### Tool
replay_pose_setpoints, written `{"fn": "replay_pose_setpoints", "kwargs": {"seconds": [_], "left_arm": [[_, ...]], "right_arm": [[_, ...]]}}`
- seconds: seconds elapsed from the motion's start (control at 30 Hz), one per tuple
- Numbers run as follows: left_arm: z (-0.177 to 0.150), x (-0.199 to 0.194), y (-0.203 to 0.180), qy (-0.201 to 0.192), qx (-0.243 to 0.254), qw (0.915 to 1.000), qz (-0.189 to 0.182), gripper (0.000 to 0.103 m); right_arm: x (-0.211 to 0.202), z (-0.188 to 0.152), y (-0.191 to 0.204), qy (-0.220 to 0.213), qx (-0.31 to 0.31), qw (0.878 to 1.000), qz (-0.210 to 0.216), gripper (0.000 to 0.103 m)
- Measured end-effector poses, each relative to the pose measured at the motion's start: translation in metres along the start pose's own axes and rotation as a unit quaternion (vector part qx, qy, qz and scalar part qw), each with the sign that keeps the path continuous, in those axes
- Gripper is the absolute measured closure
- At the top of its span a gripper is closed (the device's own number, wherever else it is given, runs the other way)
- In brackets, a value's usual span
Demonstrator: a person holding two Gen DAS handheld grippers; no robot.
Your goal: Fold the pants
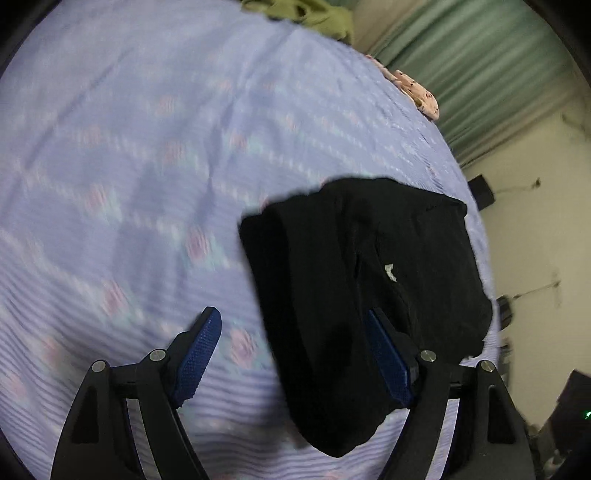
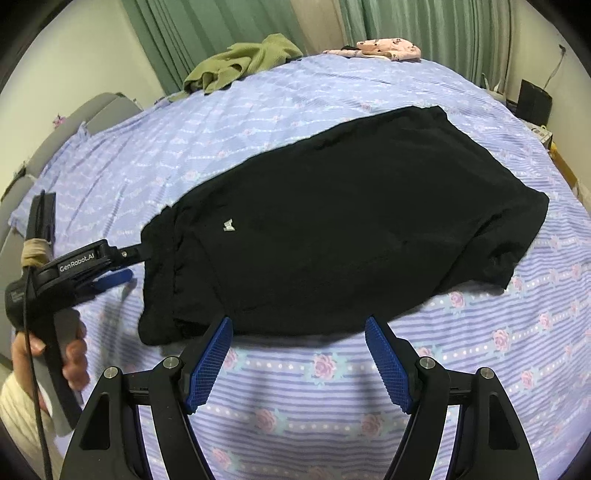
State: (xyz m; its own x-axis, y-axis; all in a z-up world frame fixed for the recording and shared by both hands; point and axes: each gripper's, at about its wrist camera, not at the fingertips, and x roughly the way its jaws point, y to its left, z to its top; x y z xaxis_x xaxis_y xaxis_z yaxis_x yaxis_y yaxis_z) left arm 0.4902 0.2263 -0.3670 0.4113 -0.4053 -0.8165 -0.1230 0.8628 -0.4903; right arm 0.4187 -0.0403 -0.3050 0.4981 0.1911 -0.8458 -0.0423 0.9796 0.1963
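Observation:
Black pants (image 2: 332,221) with a small white logo lie folded in a thick bundle on the lilac flowered bedsheet (image 2: 332,387). They also show in the left wrist view (image 1: 362,288). My left gripper (image 1: 295,332) is open at the pants' waist end, one blue pad over the sheet, the other over the black cloth. It also shows from the side in the right wrist view (image 2: 122,266), fingers at the pants' left edge. My right gripper (image 2: 299,332) is open and empty, just short of the pants' near edge.
An olive green garment (image 2: 240,62) and a pink patterned garment (image 2: 384,50) lie at the bed's far edge by green curtains (image 2: 424,26). A grey headboard (image 2: 74,125) is at the left. A black speaker (image 2: 533,101) stands at the right.

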Motion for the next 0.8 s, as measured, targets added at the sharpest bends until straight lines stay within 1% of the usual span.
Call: {"fn": "replay_pose_setpoints", "kwargs": {"seconds": [0.07,0.17,0.27,0.4,0.5,0.57,0.6,0.63,0.67,0.7,0.73,0.8], "left_arm": [[-0.007,0.009,0.002,0.004,-0.013,0.9999,-0.009,0.024],[-0.011,0.017,-0.001,0.002,-0.008,0.9998,-0.019,0.023],[-0.008,0.027,-0.004,0.007,-0.004,0.9995,-0.03,0.022],[0.001,0.036,-0.012,0.0,-0.009,0.9992,-0.039,0.02],[-0.003,0.037,-0.015,-0.004,-0.015,0.9981,-0.06,0.021],[-0.01,0.034,-0.015,0.003,-0.026,0.9959,-0.087,0.022],[-0.015,0.032,-0.015,0.013,-0.034,0.9932,-0.111,0.022],[-0.017,0.032,-0.014,0.019,-0.038,0.9913,-0.124,0.023],[-0.022,0.034,-0.015,0.031,-0.042,0.9879,-0.146,0.023],[-0.025,0.037,-0.015,0.037,-0.041,0.9864,-0.155,0.023],[-0.025,0.043,-0.015,0.038,-0.041,0.9869,-0.151,0.023],[-0.015,0.057,-0.013,0.043,-0.061,0.9851,-0.155,0.023]], "right_arm": [[0.0,-0.003,-0.001,0.004,-0.002,1.0,-0.001,0.028],[0.0,-0.006,-0.004,0.007,-0.002,1.0,0.001,0.028],[0.001,-0.007,-0.007,0.01,-0.002,1.0,0.002,0.028],[0.002,-0.006,-0.008,0.013,0.006,1.0,0.008,0.028],[0.0,-0.005,-0.008,0.008,0.005,1.0,0.016,0.028],[-0.002,-0.005,-0.009,0.005,0.003,1.0,0.018,0.028],[-0.002,-0.005,-0.009,0.004,0.004,1.0,0.019,0.028],[-0.002,-0.005,-0.01,0.005,0.006,1.0,0.021,0.028],[-0.002,-0.005,-0.011,0.005,0.01,1.0,0.026,0.028],[-0.002,-0.005,-0.013,0.006,0.013,0.999,0.028,0.028],[-0.001,-0.005,-0.014,0.005,0.016,0.999,0.03,0.028],[0.001,-0.005,-0.015,0.005,0.02,0.999,0.03,0.028]]}}
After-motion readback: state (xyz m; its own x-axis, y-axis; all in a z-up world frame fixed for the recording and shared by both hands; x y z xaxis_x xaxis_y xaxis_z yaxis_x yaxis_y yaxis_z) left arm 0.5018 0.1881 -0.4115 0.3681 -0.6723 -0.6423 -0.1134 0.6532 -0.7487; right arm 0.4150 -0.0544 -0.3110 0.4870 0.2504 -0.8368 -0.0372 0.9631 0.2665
